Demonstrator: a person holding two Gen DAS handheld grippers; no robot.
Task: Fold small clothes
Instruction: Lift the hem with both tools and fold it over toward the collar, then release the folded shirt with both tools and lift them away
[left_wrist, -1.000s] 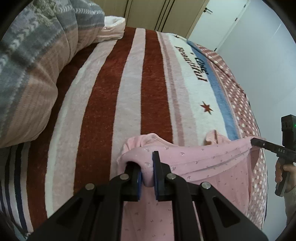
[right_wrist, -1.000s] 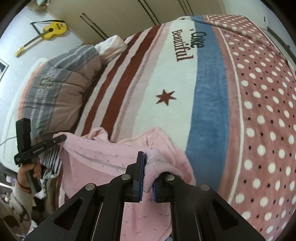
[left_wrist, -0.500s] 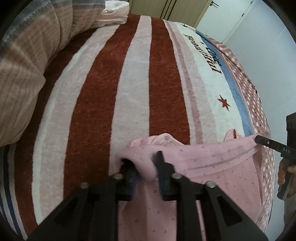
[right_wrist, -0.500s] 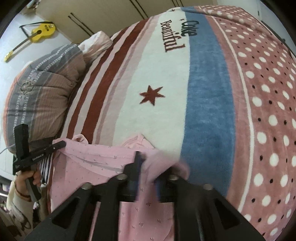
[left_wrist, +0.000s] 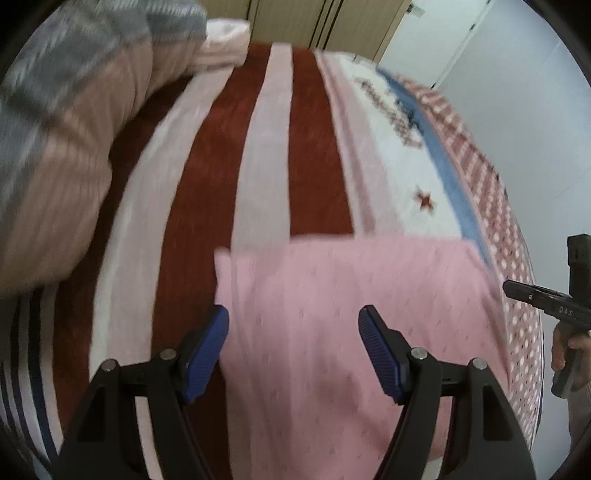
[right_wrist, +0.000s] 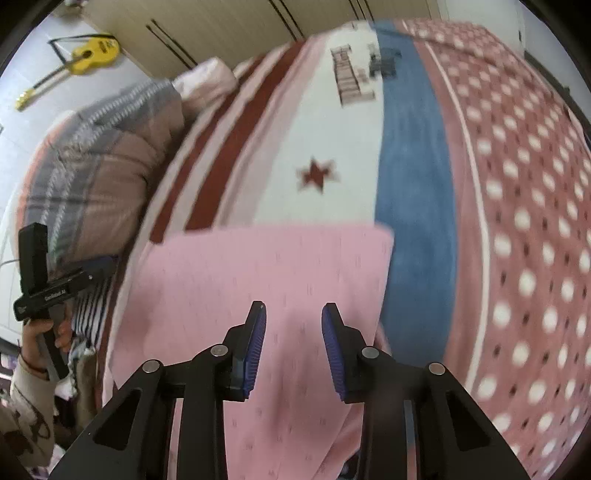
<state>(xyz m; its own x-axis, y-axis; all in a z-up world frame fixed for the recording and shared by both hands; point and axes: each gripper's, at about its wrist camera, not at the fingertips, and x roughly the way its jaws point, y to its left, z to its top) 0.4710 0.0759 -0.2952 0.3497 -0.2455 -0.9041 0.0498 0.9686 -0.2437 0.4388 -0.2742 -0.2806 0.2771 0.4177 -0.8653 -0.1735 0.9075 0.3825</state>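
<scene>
Two grippers over bed w/ pink garment lying flat, folded, on striped blanket: left gripper jaws just opened wide, nothing gripped, cloth beneath; right gripper jaws partly apart, empty, above garment's near-right part; all blurred.

- A bed fills most of both views; its blanket has red, pink and white stripes, a blue band, a red star and a dotted section.
- A folded quilt lies at one side of the bed.
- Beige wardrobe doors stand beyond the bed.
- A yellow guitar leans against the pale wall.
</scene>
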